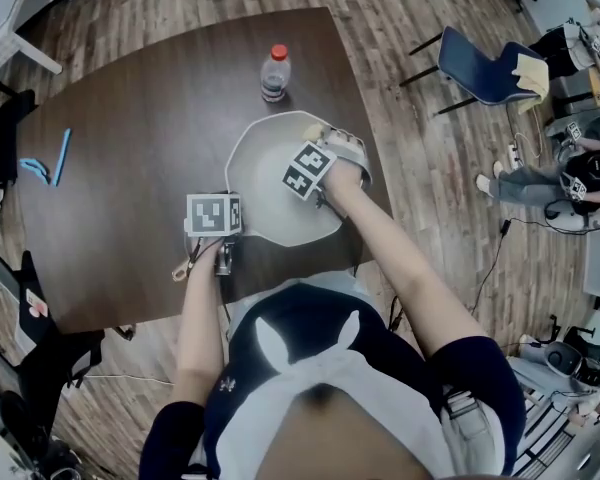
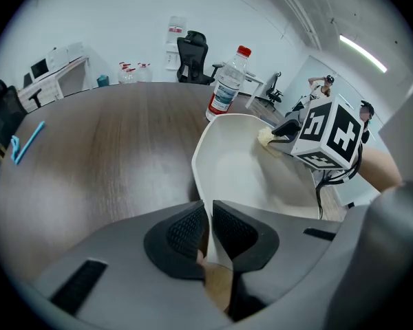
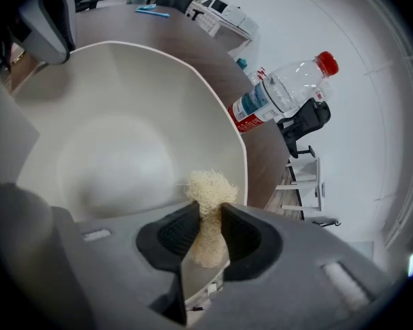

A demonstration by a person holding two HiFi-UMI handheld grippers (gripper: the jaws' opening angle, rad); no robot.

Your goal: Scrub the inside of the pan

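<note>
A white pan sits on the dark brown table, close to the near edge. My left gripper is shut on the pan's near left rim; in the left gripper view its pads pinch the thin white edge of the pan. My right gripper reaches over the pan's far right side and is shut on a pale yellow fibrous scrubber. The scrubber's tuft sticks out past the right gripper, just above the inner wall of the pan.
A clear water bottle with a red cap stands just beyond the pan. A blue tool lies near the table's left edge. A blue chair and a seated person are to the right of the table.
</note>
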